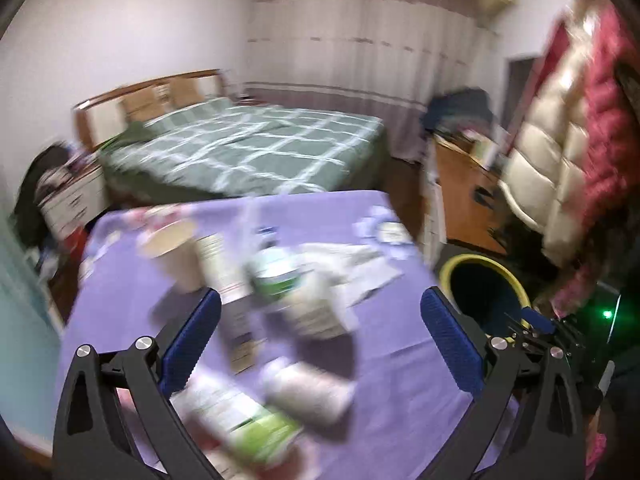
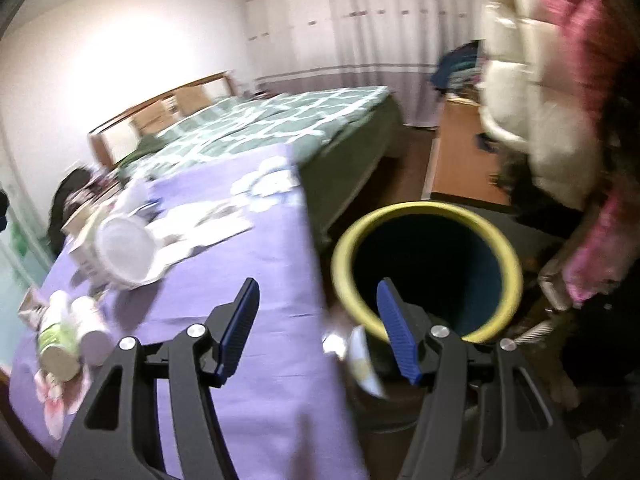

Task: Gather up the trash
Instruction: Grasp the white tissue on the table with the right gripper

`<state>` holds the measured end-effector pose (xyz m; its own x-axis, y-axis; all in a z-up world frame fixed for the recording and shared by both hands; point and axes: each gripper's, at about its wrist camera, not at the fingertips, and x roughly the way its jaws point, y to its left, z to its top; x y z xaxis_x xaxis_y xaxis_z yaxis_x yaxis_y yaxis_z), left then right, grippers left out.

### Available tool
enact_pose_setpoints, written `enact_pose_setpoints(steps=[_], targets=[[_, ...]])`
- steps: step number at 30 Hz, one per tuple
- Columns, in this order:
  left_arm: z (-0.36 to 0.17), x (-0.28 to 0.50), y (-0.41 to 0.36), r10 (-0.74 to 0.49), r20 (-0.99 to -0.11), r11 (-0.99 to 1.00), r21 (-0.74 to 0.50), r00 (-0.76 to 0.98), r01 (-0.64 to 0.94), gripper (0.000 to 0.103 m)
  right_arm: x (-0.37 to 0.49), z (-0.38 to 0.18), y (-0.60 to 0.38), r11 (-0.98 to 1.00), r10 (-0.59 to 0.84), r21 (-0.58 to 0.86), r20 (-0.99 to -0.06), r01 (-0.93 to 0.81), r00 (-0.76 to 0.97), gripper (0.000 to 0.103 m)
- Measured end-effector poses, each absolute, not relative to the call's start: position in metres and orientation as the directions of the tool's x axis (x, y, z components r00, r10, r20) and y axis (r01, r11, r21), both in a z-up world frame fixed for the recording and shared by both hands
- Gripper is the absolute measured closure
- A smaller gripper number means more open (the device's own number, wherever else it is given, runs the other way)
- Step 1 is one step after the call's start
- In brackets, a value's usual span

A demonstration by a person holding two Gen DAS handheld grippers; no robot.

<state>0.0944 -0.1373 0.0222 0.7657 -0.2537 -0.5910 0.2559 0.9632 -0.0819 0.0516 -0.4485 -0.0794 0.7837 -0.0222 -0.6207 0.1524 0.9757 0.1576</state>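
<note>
A table with a purple cloth [image 1: 392,360] holds trash: a paper cup [image 1: 176,252], a green-labelled bottle [image 1: 280,280], a white bottle lying down [image 1: 308,392], cartons and papers [image 1: 360,264]. My left gripper [image 1: 320,336] is open and empty above the bottles. My right gripper [image 2: 316,328] is open at the table's right edge, beside a yellow-rimmed bin [image 2: 424,220]. A blurred white and yellow scrap [image 2: 362,364] is in the air between its fingers, below the bin's rim. The bin [image 1: 464,264] also shows in the left wrist view. A white lid or bowl [image 2: 124,252] and bottles [image 2: 60,336] lie on the cloth [image 2: 260,280].
A bed with a green checked cover [image 1: 248,148] stands behind the table. A wooden cabinet [image 2: 456,160] and hanging white and pink coats [image 2: 560,120] are at the right. Both views are motion-blurred.
</note>
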Motion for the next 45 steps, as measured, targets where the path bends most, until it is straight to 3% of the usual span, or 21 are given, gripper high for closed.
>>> enact_pose_setpoints(steps=[6,14,19,26,34,36,37,39,45], targets=[[0.005,0.068,-0.058,-0.135,-0.613,0.991,-0.072,0.778,0.115,0.005,0.071,-0.075,-0.382,0.989,0.096,0.145,-0.628,-0.006,0.772,0.044],[-0.014,0.068,-0.028,-0.122,-0.626,0.992,-0.081,0.770,0.091,0.005,0.109,-0.066,-0.328,0.984,0.172,0.146,-0.630,-0.102,0.757,0.044],[-0.022,0.080,-0.033,-0.139,-0.640,0.990,-0.089,0.756,0.107,0.005,0.155,-0.067,-0.325,0.992,0.123,0.109,-0.653,-0.067,0.748,0.047],[-0.032,0.102,-0.043,-0.159,-0.659,0.987,-0.105,0.736,0.119,0.005,0.258,-0.103,-0.343,0.988,0.119,0.156,-0.787,0.009,0.605,0.048],[-0.039,0.109,-0.044,-0.158,-0.665,0.987,-0.100,0.730,0.122,0.005,0.296,-0.128,-0.330,0.994,0.073,0.107,-0.821,0.027,0.566,0.047],[-0.041,0.110,-0.043,-0.159,-0.667,0.987,-0.103,0.728,0.121,0.005,0.296,-0.128,-0.323,0.997,0.050,0.076,-0.821,0.022,0.569,0.054],[-0.043,0.112,-0.043,-0.159,-0.669,0.987,-0.104,0.726,0.120,0.005,0.296,-0.128,-0.321,0.998,0.045,0.067,-0.820,0.017,0.570,0.064],[-0.045,0.111,-0.041,-0.161,-0.672,0.987,-0.109,0.723,0.118,0.005,0.294,-0.129,-0.315,0.998,0.048,0.056,-0.812,-0.004,0.582,0.095],[-0.051,0.110,-0.043,-0.159,-0.680,0.987,-0.104,0.716,0.121,0.005,0.291,-0.121,-0.325,0.989,0.132,0.148,-0.792,-0.022,0.597,0.099]])
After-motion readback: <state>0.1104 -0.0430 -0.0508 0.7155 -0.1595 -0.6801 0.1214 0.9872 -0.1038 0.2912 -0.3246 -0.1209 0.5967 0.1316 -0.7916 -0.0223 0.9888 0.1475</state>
